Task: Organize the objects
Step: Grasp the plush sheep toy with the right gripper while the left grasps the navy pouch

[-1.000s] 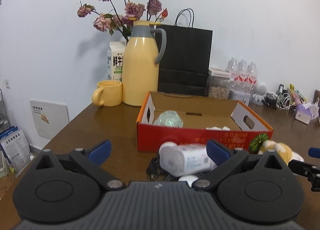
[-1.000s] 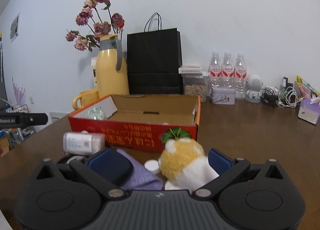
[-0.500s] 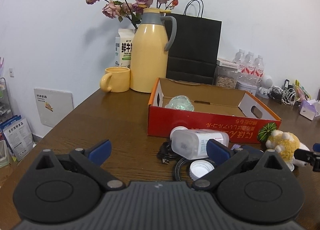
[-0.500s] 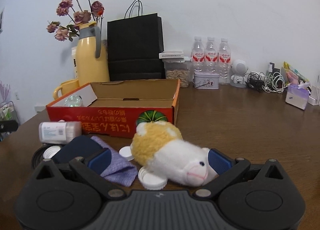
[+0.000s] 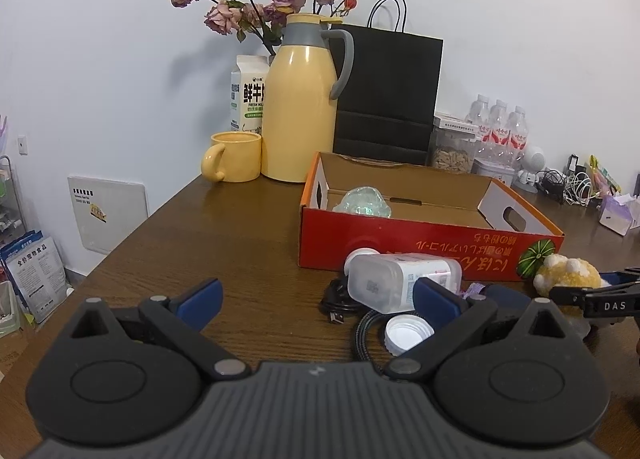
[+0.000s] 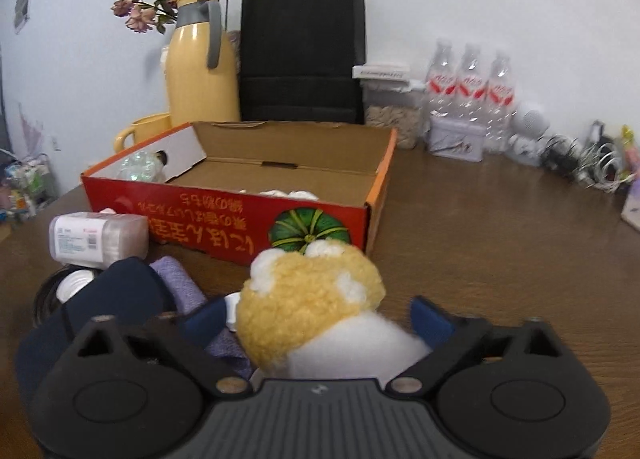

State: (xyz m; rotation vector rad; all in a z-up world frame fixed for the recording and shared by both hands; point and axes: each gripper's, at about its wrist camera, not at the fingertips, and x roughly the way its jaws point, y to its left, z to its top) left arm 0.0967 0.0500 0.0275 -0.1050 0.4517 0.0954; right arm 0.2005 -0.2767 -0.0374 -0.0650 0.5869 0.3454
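Both tongs backed off; right tongs [image 6: 316,319] now straddle plush toy [image 6: 308,295].

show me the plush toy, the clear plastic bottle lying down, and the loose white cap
plush toy [image 6: 308,291]: right wrist view, yellow fuzzy head.
clear plastic bottle [image 5: 394,283]: left wrist view, its side.
white cap [image 5: 406,333]: left wrist view, its inside.

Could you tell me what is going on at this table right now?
A person is tidying loose items into the red cardboard box. The right gripper has its fingers open around the yellow and white plush toy in front of the box. The left gripper is open and holds nothing, near the lying plastic bottle.
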